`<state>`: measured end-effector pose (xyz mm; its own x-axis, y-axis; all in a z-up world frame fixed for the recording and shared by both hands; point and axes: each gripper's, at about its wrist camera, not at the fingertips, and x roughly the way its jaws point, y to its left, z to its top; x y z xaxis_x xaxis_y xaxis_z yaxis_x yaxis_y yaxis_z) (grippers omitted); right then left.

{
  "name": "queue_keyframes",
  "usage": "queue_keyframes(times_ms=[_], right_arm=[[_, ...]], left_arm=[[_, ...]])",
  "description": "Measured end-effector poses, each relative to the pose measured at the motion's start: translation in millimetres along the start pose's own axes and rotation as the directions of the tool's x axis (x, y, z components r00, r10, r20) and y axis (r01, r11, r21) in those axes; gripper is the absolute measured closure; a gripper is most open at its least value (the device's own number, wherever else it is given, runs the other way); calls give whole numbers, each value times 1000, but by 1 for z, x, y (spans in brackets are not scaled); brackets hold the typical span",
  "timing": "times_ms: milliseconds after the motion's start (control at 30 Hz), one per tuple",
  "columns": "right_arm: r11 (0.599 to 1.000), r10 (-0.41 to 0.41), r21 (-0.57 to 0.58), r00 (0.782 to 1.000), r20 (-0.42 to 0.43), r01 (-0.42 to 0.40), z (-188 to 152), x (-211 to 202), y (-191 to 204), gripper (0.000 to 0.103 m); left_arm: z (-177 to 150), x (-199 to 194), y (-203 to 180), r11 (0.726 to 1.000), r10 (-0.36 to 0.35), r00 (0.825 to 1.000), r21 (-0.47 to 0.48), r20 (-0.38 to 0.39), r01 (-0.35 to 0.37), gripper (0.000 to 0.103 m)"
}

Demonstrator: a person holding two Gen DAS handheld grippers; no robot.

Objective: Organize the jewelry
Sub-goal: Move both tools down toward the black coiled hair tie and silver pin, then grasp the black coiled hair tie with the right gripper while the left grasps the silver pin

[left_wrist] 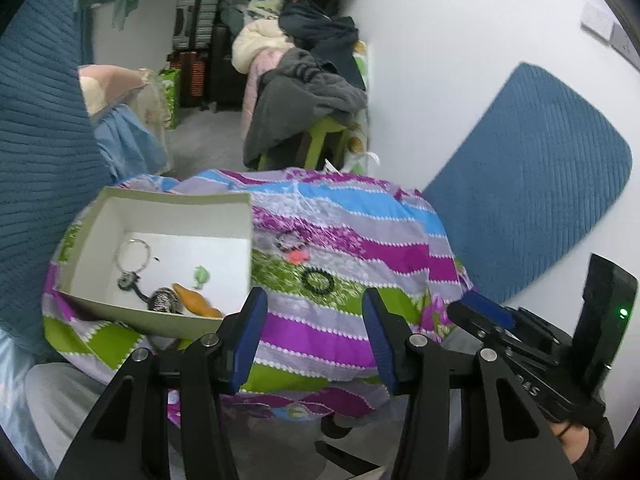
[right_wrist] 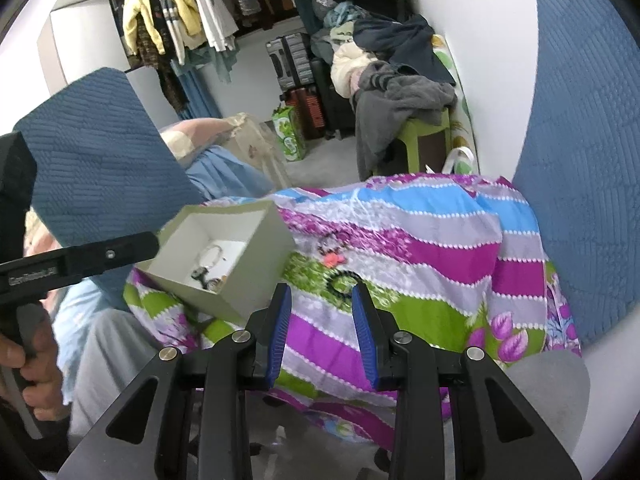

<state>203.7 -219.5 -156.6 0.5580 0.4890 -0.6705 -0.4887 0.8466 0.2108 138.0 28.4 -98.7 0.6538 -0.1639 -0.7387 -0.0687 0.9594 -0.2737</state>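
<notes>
Nearest, the left gripper (left_wrist: 315,300) and right gripper (right_wrist: 321,294) show ribbed blue jaws parted, holding nothing. Beyond, a beaded black bracelet (left_wrist: 318,280) lies on the striped cloth (left_wrist: 320,336) beside the square cardboard box (left_wrist: 236,216) of trinkets.

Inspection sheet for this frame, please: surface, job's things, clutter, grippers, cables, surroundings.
Surface: striped floral cloth draped over a low support.
Job's things: open box on the cloth's left part holds a key ring, an orange piece and a green piece. Still on the cloth: black beaded bracelet, pink piece, dark bracelet.
Clutter: nothing seen on the cloth.
Grippers: left gripper and right gripper both open, nothing between the fingers, above the cloth's near edge.
Cables: nothing seen.
Surroundings: blue cushions, clothes pile, suitcases, hanging clothes.
</notes>
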Motion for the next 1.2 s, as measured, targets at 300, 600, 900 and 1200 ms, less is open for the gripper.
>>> queue_keyframes(times_ms=[300, 600, 900, 1200], right_arm=[[998, 52, 39, 997, -56, -49, -17, 61, -46, 74], [995, 101, -1, 984, -149, -102, -16, 139, -72, 80], [981, 157, -83, 966, -205, -177, -8, 187, -70, 84], [968, 106, -193, 955, -279, -164, -8, 234, -58, 90]], left_arm=[[-28, 71, -15, 999, -43, 996, 18, -81, 45, 55], [-39, 147, -7, 999, -45, 991, -2, -128, 45, 70], [-38, 189, 6, 998, -49, 988, -34, -144, 45, 75], [-41, 205, 5, 999, -32, 989, -21, -147, 29, 76]])
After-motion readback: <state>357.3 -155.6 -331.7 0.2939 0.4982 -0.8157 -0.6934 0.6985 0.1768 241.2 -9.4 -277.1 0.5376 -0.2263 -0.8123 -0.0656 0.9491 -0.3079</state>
